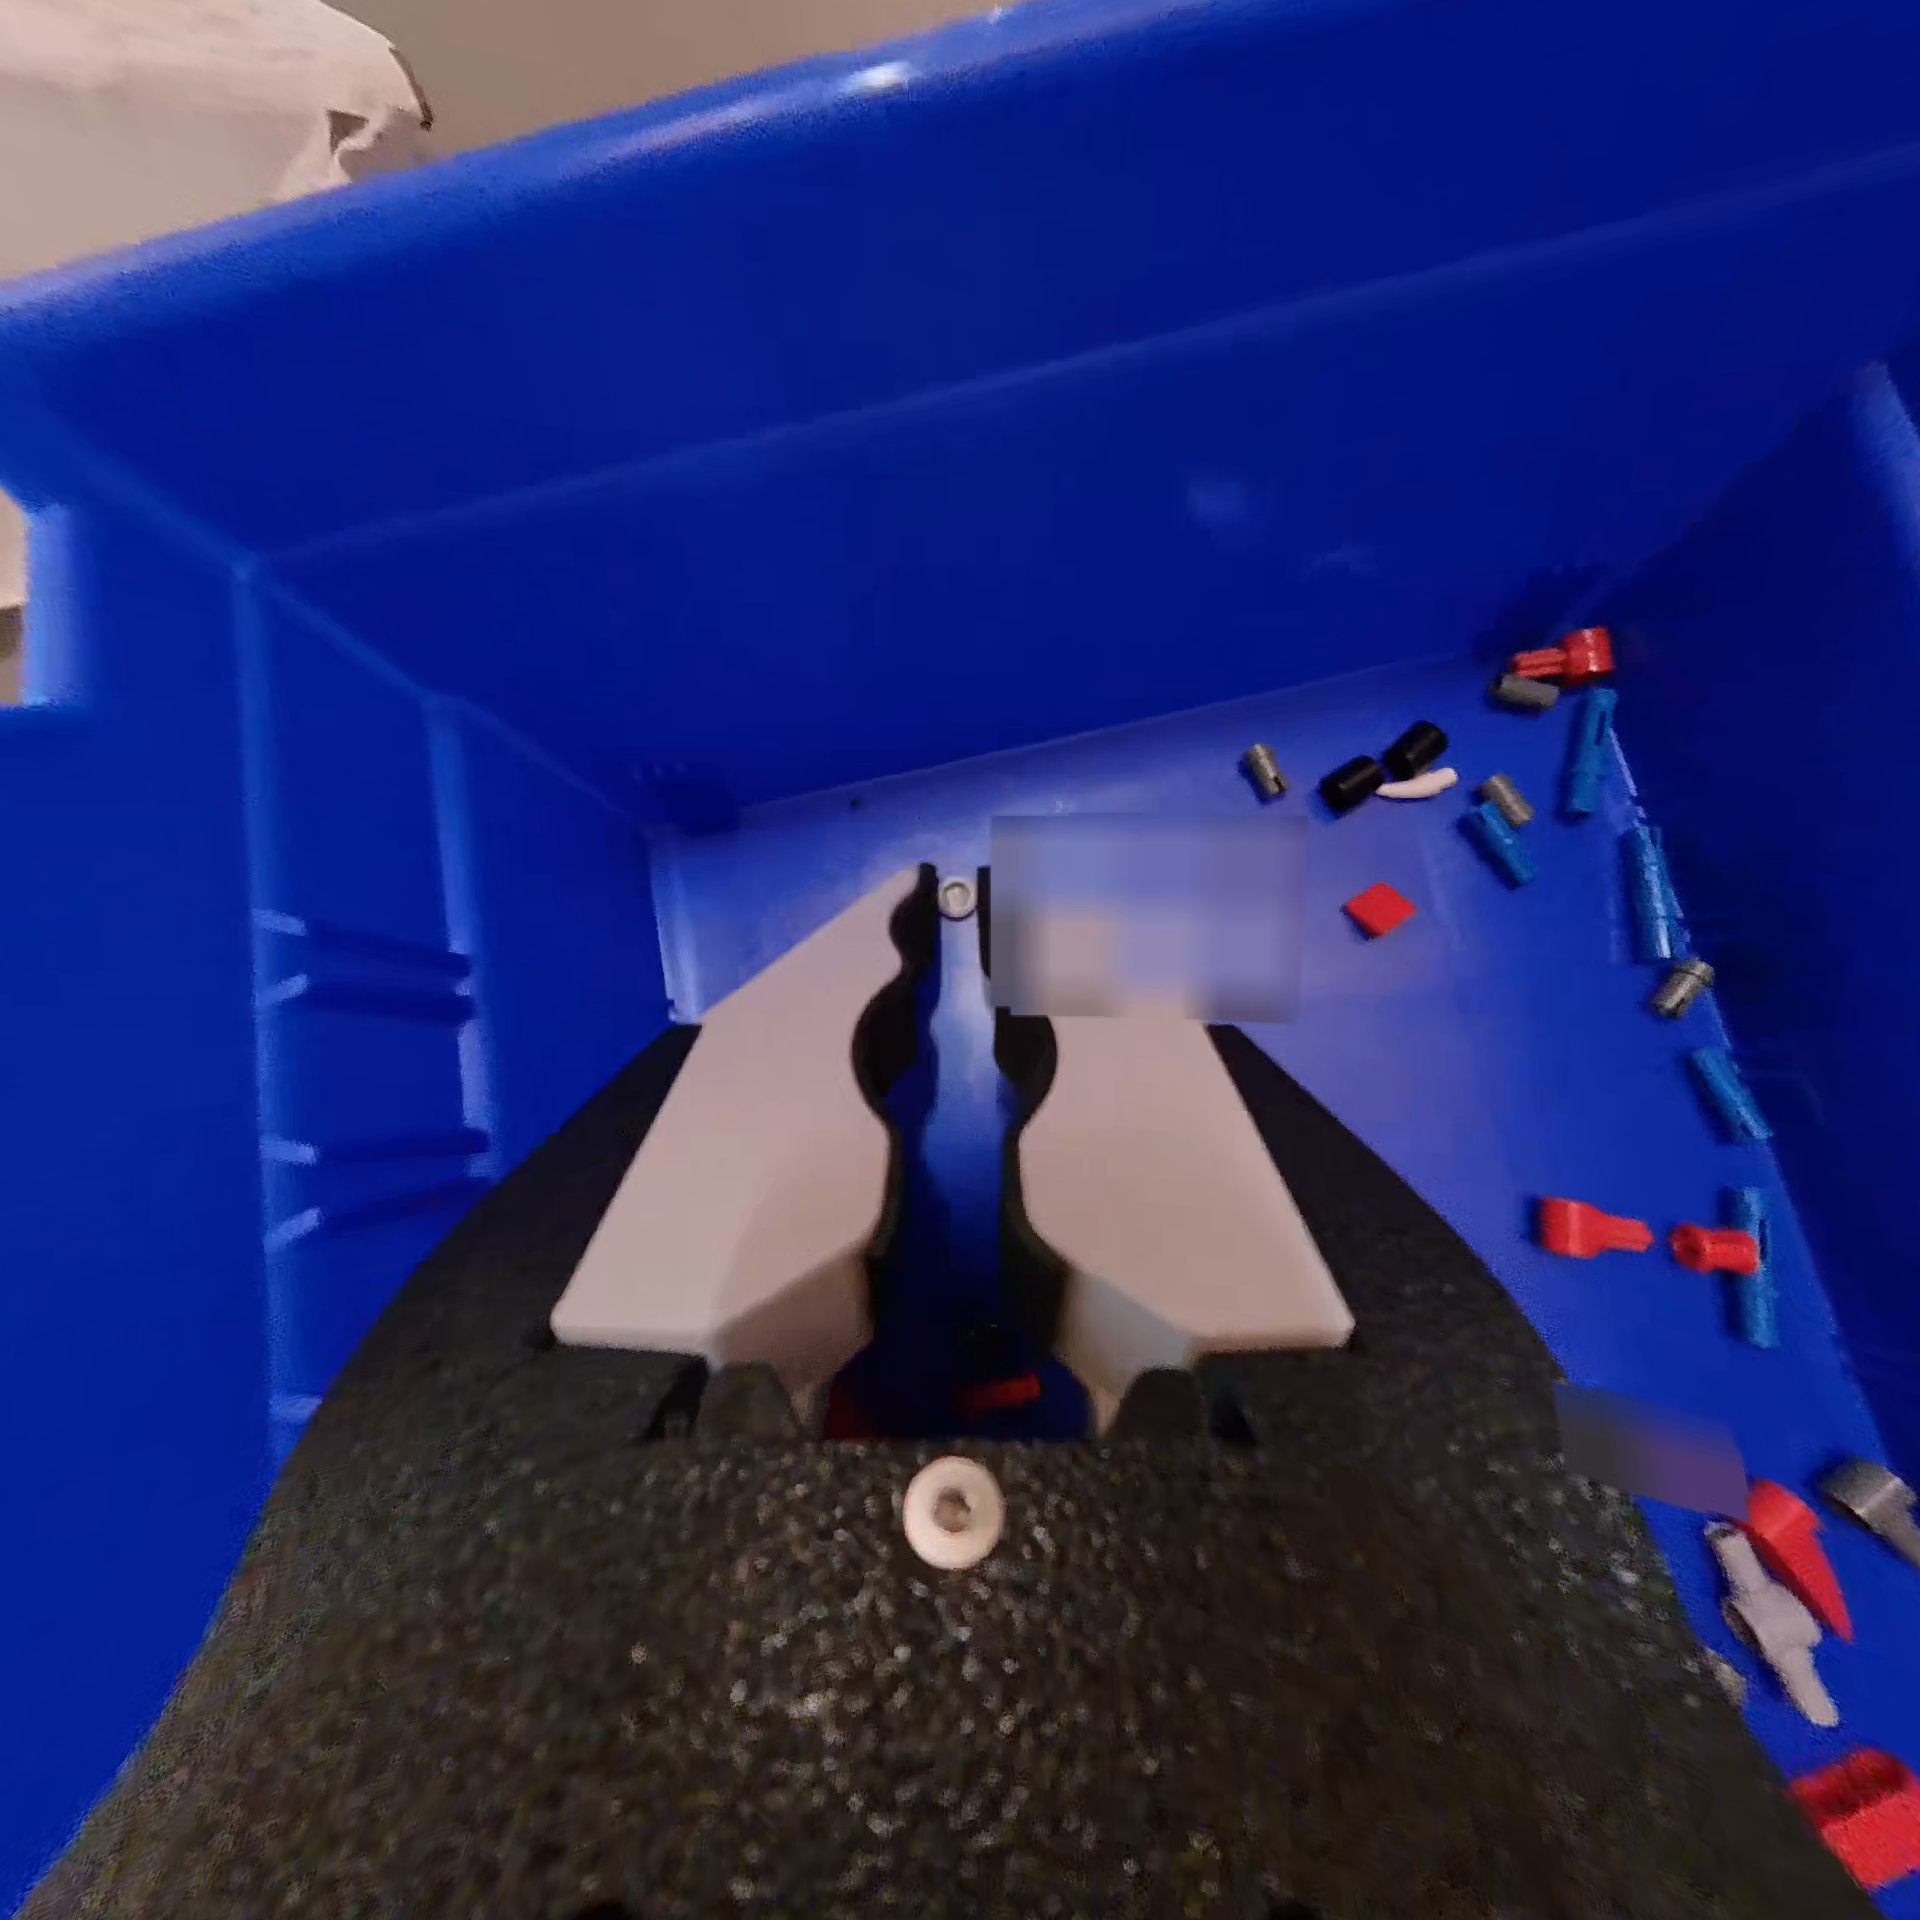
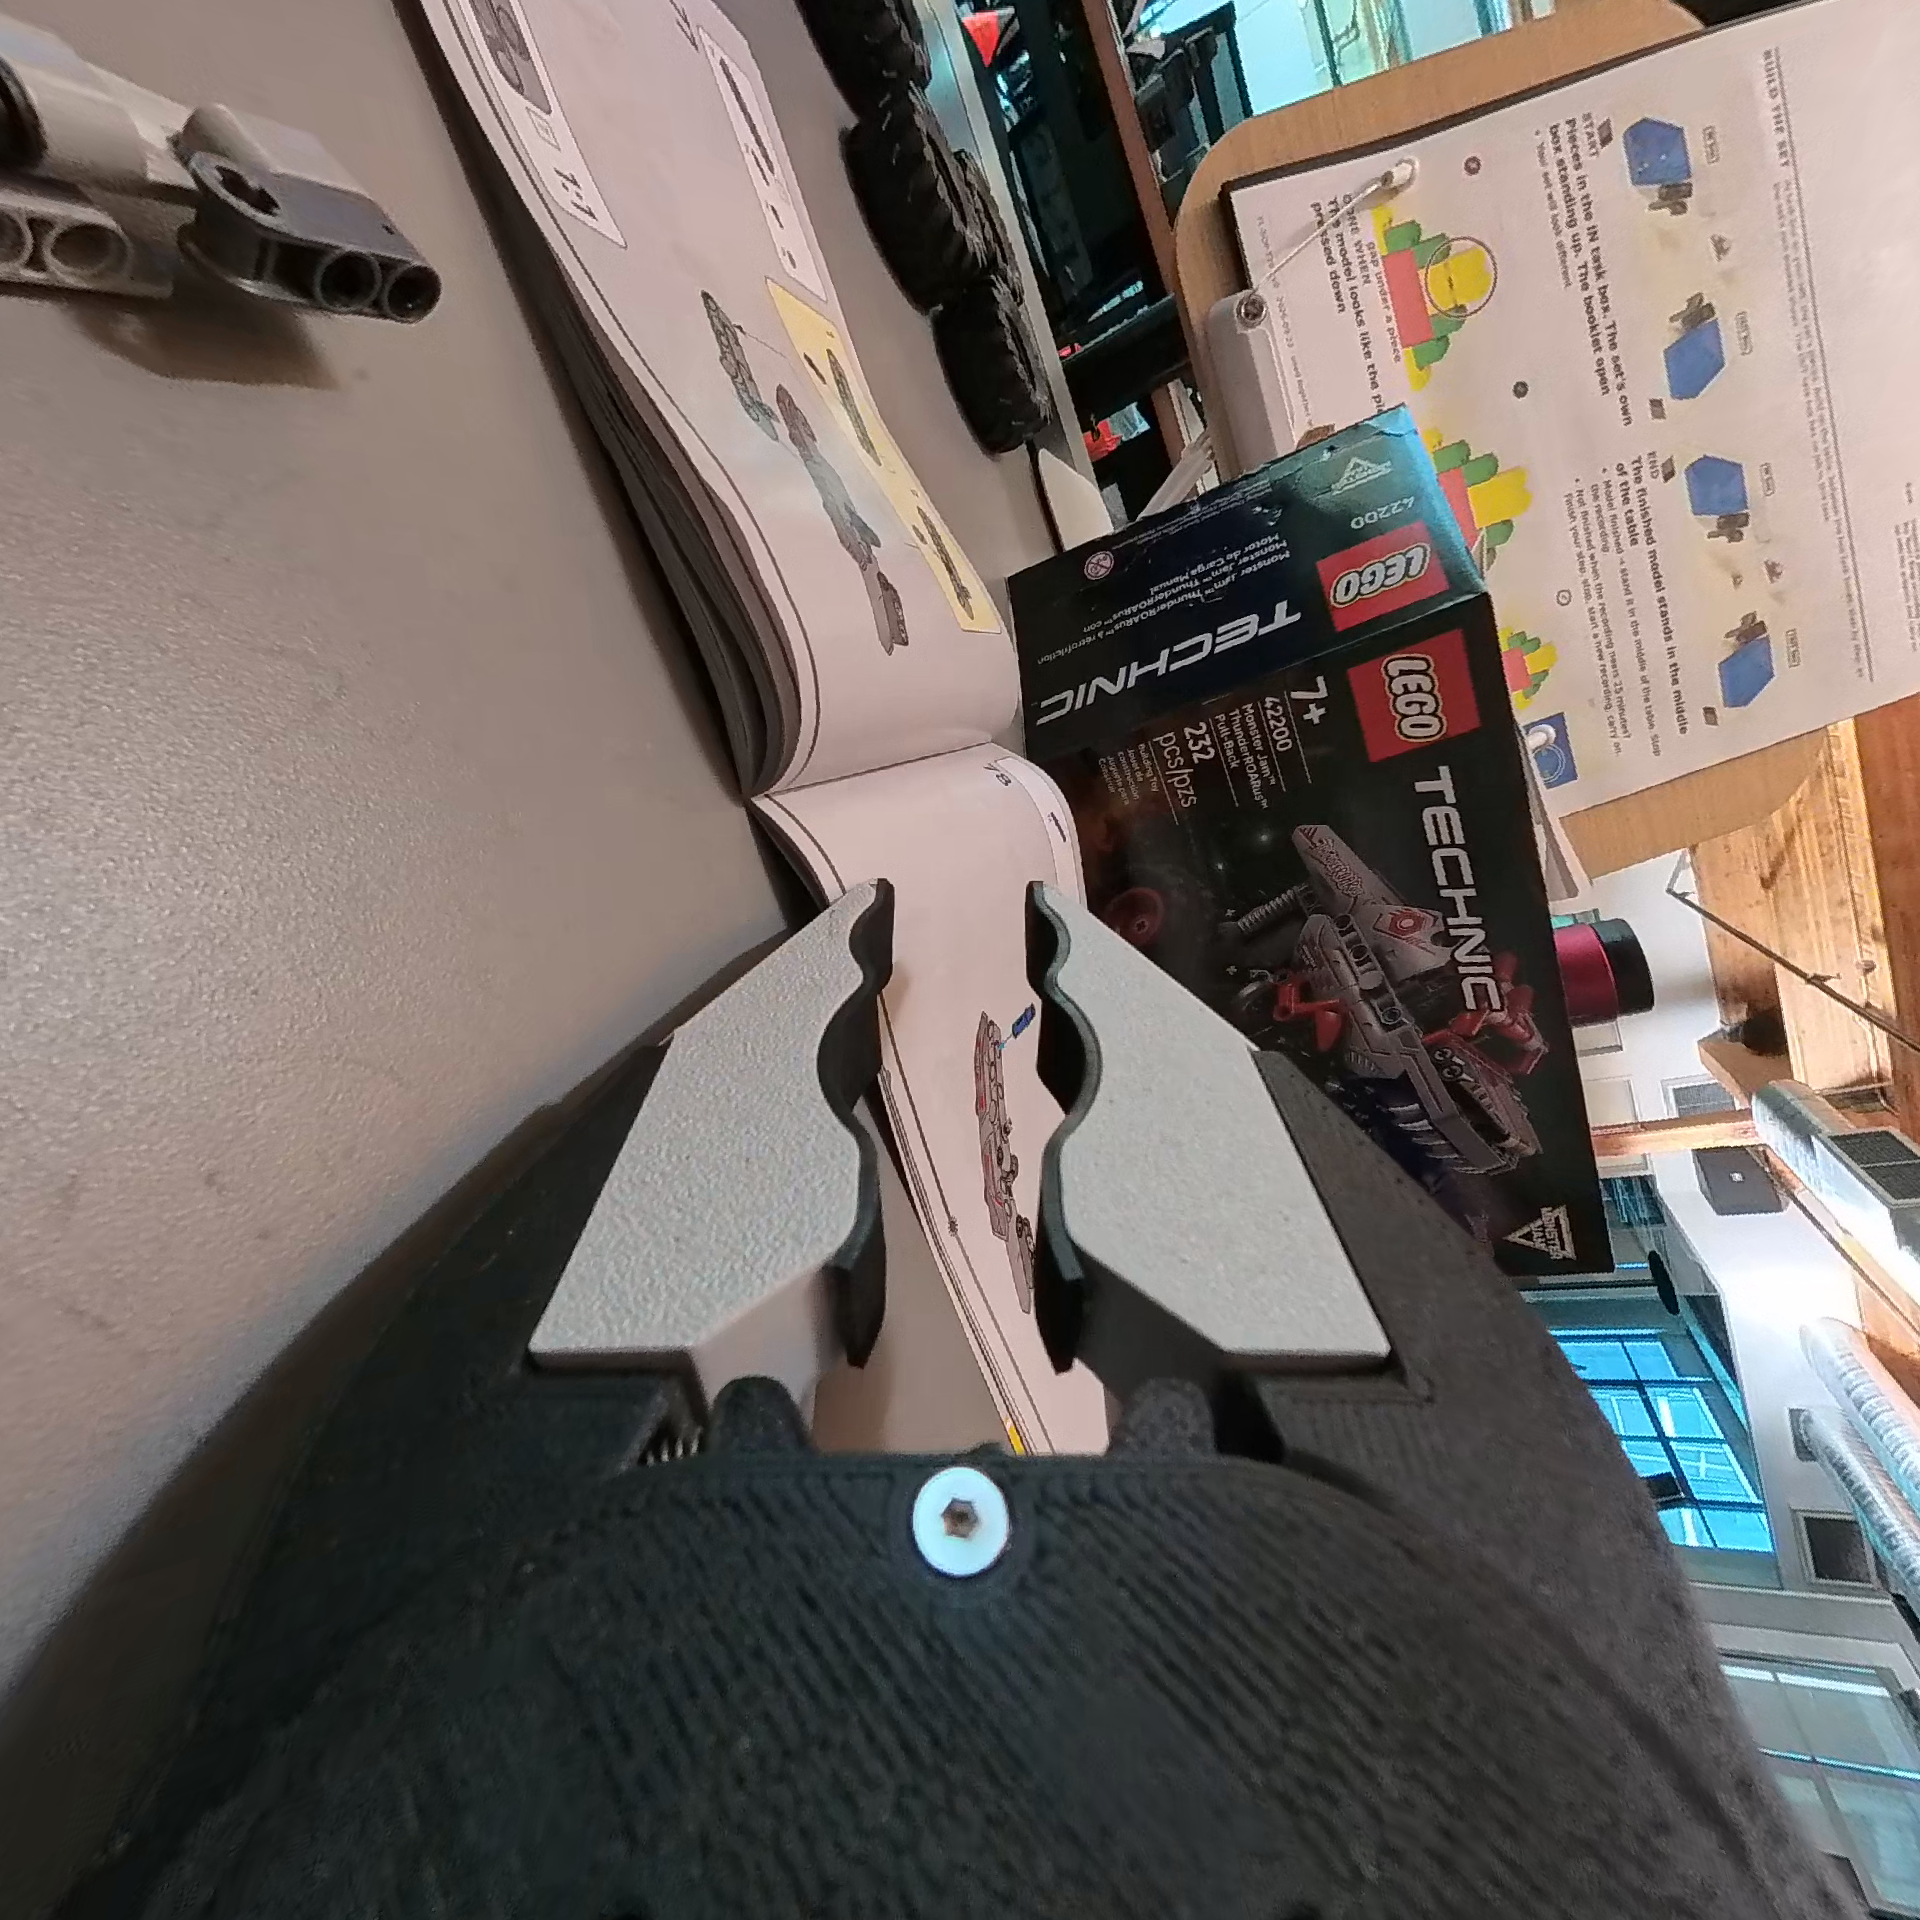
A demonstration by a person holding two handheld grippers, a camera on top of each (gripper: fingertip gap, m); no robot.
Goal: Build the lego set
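In the left wrist view my left gripper (image 1: 957, 885) reaches deep into a blue bin (image 1: 935, 436). Its fingertips are closed on a small light grey round Lego piece (image 1: 954, 898) near the bin floor's far edge; a blurred patch hides part of the right fingertip. In the right wrist view my right gripper (image 2: 958, 904) is open and empty, lying low over the grey table (image 2: 260, 727) with the open instruction booklet (image 2: 727, 343) just beyond its tips. A partly built grey and black Technic assembly (image 2: 208, 229) lies on the table at the upper left.
Loose pieces lie along the bin's right side: a red tile (image 1: 1380, 906), black cylinders (image 1: 1382, 769), blue pins (image 1: 1590, 748), red connectors (image 1: 1590, 1234). The Lego set box (image 2: 1299, 831) stands behind the booklet, with black tyres (image 2: 935, 208) and a printed sheet (image 2: 1610, 364) beyond. It is some 7 centimeters from my left tips to the red tile (image 1: 1380, 906).
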